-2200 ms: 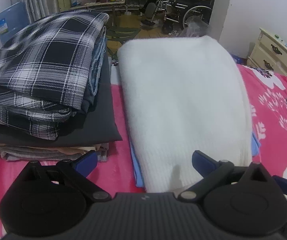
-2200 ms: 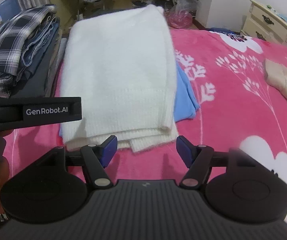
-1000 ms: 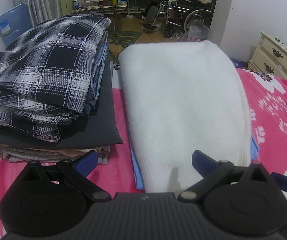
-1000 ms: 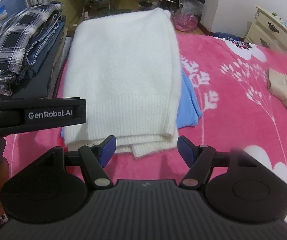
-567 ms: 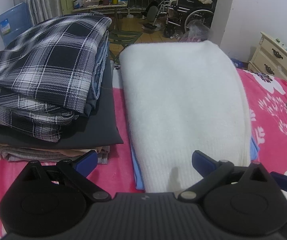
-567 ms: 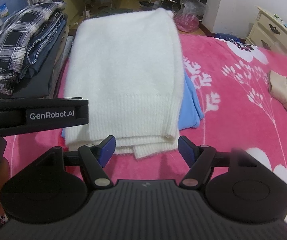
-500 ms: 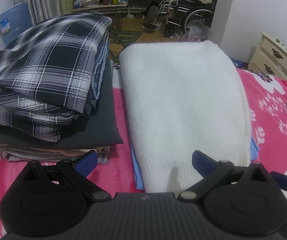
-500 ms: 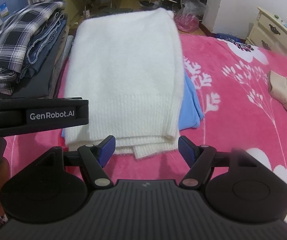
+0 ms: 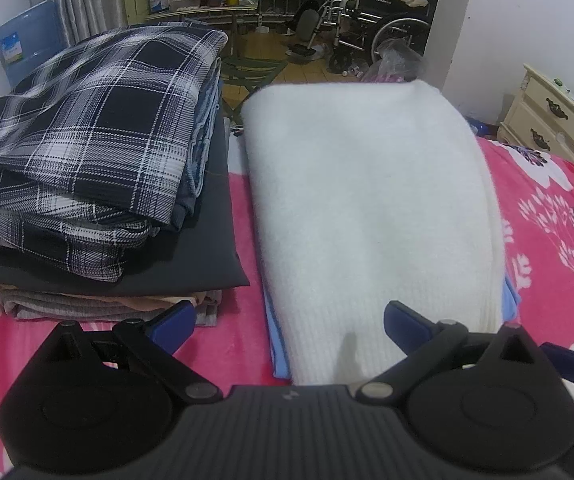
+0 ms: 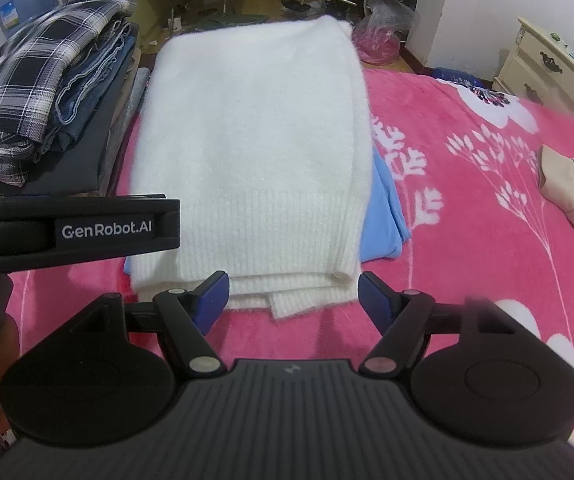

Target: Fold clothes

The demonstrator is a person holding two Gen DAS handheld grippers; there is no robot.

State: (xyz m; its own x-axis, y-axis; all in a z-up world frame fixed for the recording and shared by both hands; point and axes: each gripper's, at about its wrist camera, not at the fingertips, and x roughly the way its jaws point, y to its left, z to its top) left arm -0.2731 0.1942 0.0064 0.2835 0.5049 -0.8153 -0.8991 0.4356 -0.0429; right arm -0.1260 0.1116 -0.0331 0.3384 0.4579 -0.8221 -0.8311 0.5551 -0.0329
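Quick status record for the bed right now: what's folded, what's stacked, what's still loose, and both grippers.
surface: pink floral blanket
folded item: white sweater, lying flat
under it: light blue garment, edge showing at its side
stack: plaid shirt on top of denim, dark and beige pieces, beside the sweater
loose: beige garment, apart at far side of the blanket
left gripper: open, holding nothing
right gripper: open, at the sweater's near hem, holding nothing
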